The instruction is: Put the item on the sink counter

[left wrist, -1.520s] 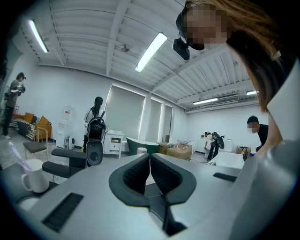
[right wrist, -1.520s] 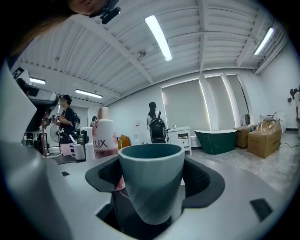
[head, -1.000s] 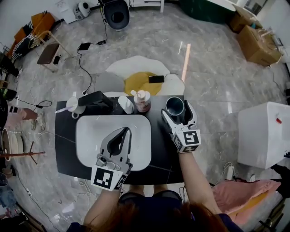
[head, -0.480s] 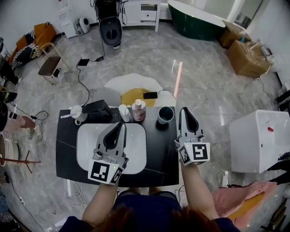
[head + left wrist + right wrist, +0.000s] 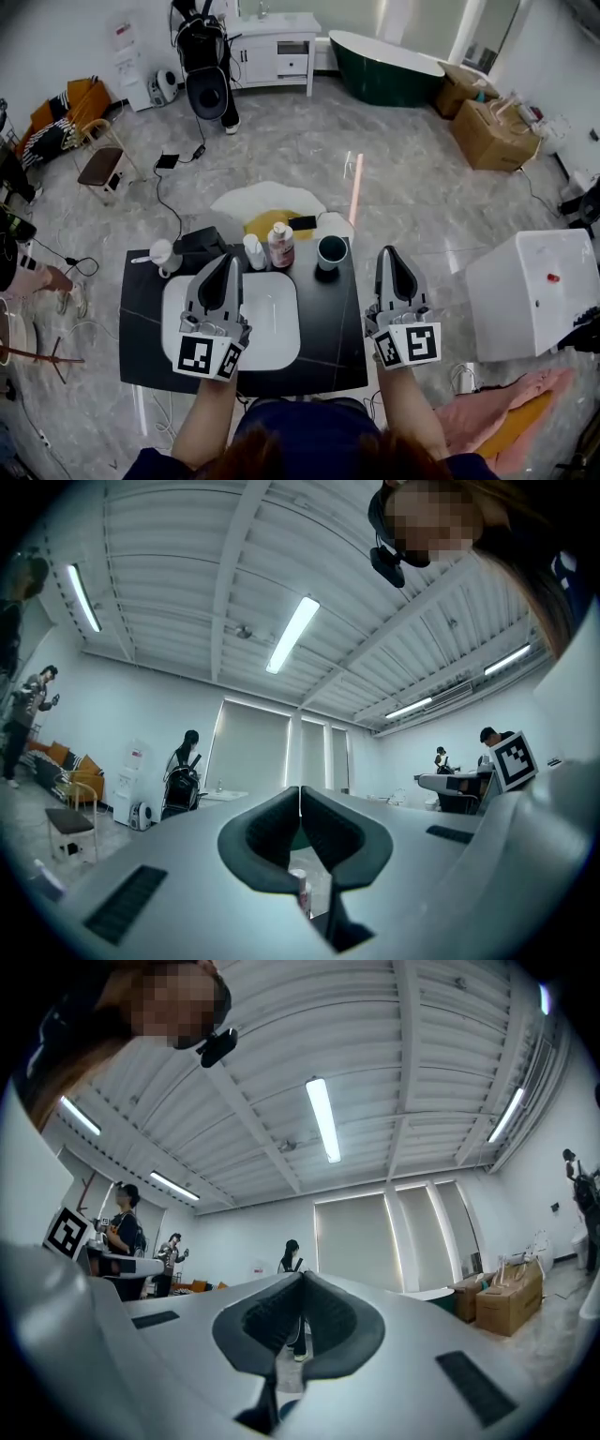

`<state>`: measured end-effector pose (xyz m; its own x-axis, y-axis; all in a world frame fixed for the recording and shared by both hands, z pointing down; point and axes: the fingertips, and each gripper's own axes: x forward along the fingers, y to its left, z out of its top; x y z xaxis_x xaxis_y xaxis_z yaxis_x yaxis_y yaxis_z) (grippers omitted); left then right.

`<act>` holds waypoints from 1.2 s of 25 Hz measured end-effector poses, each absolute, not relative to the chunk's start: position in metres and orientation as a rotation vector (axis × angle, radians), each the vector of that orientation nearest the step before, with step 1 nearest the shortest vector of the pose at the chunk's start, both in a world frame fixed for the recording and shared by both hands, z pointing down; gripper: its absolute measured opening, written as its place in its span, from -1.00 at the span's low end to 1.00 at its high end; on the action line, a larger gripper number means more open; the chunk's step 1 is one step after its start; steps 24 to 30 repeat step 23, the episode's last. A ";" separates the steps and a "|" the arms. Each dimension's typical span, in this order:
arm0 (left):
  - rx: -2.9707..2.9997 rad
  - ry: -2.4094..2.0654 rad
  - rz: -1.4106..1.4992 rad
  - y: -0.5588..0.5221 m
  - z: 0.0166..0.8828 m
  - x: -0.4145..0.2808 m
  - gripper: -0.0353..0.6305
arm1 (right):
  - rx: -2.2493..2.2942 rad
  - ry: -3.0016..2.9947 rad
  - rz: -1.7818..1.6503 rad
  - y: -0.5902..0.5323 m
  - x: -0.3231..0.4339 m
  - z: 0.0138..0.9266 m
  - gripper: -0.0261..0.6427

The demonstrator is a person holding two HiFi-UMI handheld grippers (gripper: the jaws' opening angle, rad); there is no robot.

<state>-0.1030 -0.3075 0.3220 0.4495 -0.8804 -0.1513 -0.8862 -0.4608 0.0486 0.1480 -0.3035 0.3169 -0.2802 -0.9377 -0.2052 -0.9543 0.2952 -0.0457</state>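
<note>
Head view, cup point(image 5: 331, 251) on counter point(image 5: 328, 323), clear of left gripper point(image 5: 230, 261) and right gripper point(image 5: 392, 254), fingers together.

The left claw point(image 5: 227, 261) covers the left side of the basin point(image 5: 272, 323). Labels on the bottles point(image 5: 280, 246) are too small to read. The inside of the cup point(image 5: 330, 251) is too dark to tell. The person's head point(image 5: 309, 461) is cut off below.

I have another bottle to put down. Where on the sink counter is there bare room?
Bare: the black counter strip right of the basin, in front of the dark cup, and the strip left of the basin, in front of the white cup. Crowded: the back edge, with white cup, black box, white bottle, taller bottle and dark cup.
</note>
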 end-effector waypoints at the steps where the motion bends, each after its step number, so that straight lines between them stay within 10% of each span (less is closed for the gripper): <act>1: -2.640 1.608 0.244 -0.306 0.320 -0.103 -0.82 | -1.755 2.362 0.131 -0.301 0.149 0.315 -0.88; 30: -2.621 1.619 0.246 -0.299 0.318 -0.103 -0.82 | -1.821 2.308 0.063 -0.286 0.162 0.319 -0.87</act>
